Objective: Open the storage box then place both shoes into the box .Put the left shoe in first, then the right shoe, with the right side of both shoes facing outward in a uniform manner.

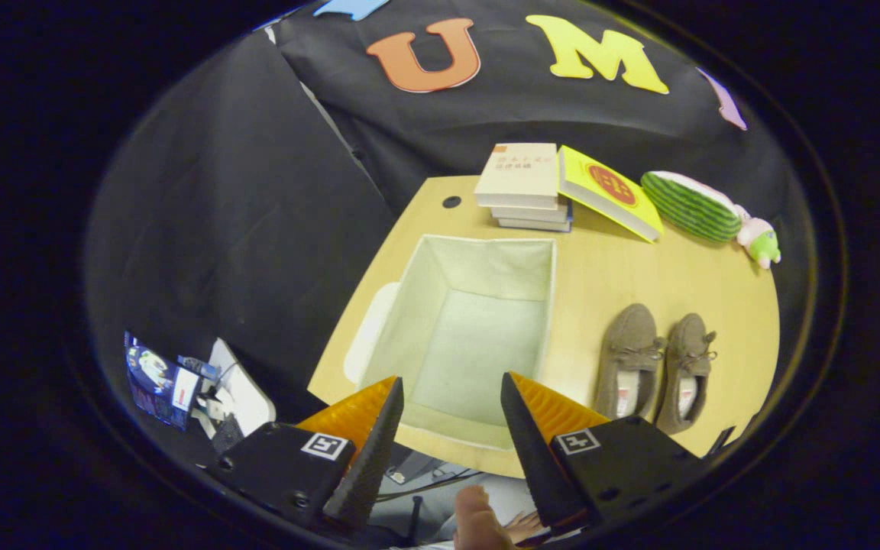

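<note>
Already the box [463, 336] sits open, lid [367, 328] alongside, so the gripper [451, 412], spread and empty, hangs above before fetching the shoes [654, 367] beside it.

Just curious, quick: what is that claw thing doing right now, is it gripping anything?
Gripper: open, holding nothing; its fingers hang apart above the near edge of the open storage box.

Light wooden table [669, 275], black cloth wall [257, 191] behind
</note>
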`<state>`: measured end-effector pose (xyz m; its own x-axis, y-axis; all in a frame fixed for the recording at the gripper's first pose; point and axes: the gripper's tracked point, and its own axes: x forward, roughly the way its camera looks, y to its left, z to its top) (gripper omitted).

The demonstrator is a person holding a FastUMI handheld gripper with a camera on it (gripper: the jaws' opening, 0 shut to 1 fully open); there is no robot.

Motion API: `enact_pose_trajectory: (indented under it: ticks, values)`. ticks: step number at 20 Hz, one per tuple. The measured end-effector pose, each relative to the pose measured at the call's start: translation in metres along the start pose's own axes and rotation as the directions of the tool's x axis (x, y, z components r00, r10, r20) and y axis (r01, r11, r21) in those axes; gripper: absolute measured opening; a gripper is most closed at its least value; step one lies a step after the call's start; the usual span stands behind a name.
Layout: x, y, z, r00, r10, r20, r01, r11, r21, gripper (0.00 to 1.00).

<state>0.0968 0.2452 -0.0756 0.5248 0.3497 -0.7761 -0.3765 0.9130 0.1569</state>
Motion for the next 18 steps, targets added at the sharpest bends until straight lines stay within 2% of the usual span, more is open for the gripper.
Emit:
enact_pose_trajectory:
  ticks: [2,3,5,6,7,11,13,15,18]
  values:
    - [0.006,-0.046,-0.016,0.991,-0.119,-0.057,0.117,0.992,-0.046,0.84]
    - [0.005,-0.072,-0.027,0.974,-0.202,-0.101,0.191,0.976,-0.102,0.84]
    - [-0.001,-0.120,-0.035,0.924,-0.365,-0.112,0.338,0.918,-0.206,0.85]
    - [-0.003,-0.138,-0.038,0.906,-0.410,-0.103,0.380,0.897,-0.224,0.85]
    - [-0.001,-0.152,-0.043,0.897,-0.428,-0.114,0.402,0.894,-0.198,0.86]
    - [0.014,-0.185,-0.060,0.894,-0.398,-0.203,0.387,0.917,-0.095,0.91]
    - [0.016,-0.201,-0.065,0.882,-0.413,-0.228,0.405,0.910,-0.082,0.92]
    - [0.018,-0.221,-0.067,0.858,-0.461,-0.228,0.448,0.887,-0.109,0.92]
    - [0.037,-0.228,-0.071,0.862,-0.439,-0.253,0.442,0.896,-0.050,0.92]
